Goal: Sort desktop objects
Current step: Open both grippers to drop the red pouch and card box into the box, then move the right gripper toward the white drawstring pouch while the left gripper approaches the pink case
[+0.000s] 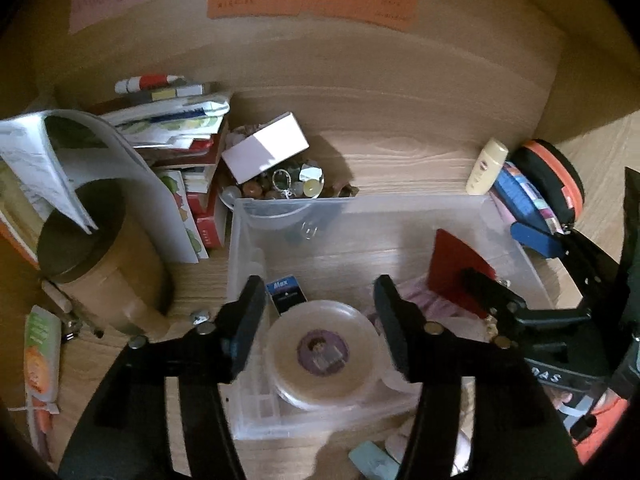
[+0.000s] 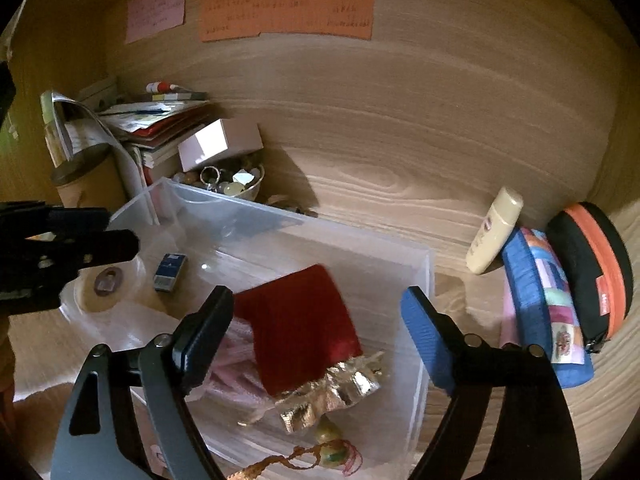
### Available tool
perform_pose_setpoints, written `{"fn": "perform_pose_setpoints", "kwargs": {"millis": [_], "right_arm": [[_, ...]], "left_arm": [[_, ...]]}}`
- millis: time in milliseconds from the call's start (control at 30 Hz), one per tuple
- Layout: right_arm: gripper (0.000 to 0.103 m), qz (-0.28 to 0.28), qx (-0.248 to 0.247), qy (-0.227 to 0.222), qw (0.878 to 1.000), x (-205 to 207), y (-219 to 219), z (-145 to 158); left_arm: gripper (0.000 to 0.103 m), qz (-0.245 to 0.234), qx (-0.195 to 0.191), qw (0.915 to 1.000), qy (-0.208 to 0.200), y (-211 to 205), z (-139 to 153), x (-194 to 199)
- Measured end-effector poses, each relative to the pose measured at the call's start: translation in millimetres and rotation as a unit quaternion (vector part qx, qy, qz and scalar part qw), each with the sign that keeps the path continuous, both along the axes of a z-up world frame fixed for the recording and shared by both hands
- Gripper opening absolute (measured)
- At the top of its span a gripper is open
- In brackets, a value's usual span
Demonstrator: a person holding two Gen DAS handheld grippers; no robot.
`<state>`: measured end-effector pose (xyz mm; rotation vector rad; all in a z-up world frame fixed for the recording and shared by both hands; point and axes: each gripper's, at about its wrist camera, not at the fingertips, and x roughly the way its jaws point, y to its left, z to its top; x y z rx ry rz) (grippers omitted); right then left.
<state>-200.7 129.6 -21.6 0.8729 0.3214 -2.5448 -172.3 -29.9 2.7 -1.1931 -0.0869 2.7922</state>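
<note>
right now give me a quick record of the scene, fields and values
container: clear plastic bin on the wooden desk
in bin: tape roll, small blue box, red pouch, gold foil
left gripper: jaws open, above the tape roll
right gripper: jaws open, over the red pouch
outside bin: cream bottle, blue pencil case, bowl of trinkets

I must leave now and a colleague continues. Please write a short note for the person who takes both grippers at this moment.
Left gripper: open, empty, over the tape roll in the clear bin.
Right gripper: open, empty, over the red pouch in the same bin.
Done: tape roll, red pouch, gold foil piece and small blue box lie in the bin.
Left: cream bottle, blue pencil case and black-orange case are on the desk right of the bin; whether they belong in it is unclear.
</note>
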Motion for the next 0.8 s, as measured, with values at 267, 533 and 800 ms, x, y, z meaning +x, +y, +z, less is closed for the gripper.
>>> {"fn": "perform_pose_setpoints", "kwargs": {"millis": [267, 533, 800], "right_arm": [[0.102, -0.009, -0.011, 0.026, 1.0, 25, 7, 25], [0.103, 0.003, -0.058, 0.008, 0.998, 60, 28, 43], [0.103, 0.006, -0.044, 0.013, 0.999, 106, 40, 36]], "left_arm": [[0.089, 0.01, -0.014, 0.999, 0.041, -4, 22, 38], [0.097, 0.001, -0.038, 0.9979, 0.053, -3, 25, 81], [0.099, -0.021, -0.049, 0.9978, 0.04, 7, 7, 103]]}}
